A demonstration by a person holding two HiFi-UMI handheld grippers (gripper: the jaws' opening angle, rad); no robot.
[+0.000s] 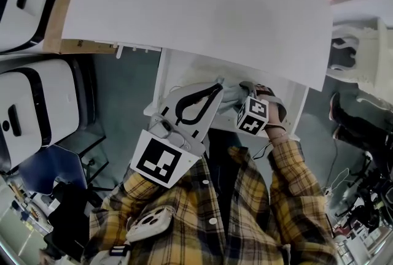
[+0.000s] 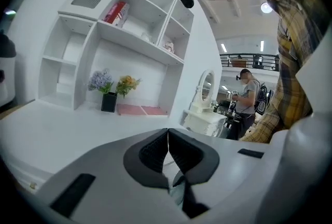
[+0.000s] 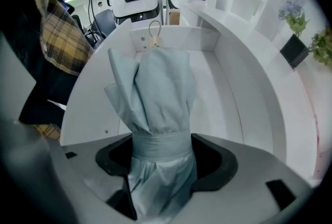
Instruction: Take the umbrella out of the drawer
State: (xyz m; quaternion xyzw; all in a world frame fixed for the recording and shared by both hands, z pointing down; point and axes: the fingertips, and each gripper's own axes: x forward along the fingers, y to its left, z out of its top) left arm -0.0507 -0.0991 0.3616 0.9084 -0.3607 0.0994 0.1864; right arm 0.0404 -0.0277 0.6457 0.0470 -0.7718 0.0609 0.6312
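A folded pale grey-blue umbrella, bound by its strap band, stands between the jaws of my right gripper, which is shut on it. Its far end, with a small cord loop, points along the open white drawer. In the head view the right gripper holds the umbrella over the drawer, just under the white desk top. My left gripper lies beside it on the left, its tips close to the fabric. In the left gripper view, the left gripper has its pads pressed together.
White machines with black trim stand to the left of the desk. On the desk sit a white shelf unit, a black pot of flowers and a small mirror. A person stands far off at the right.
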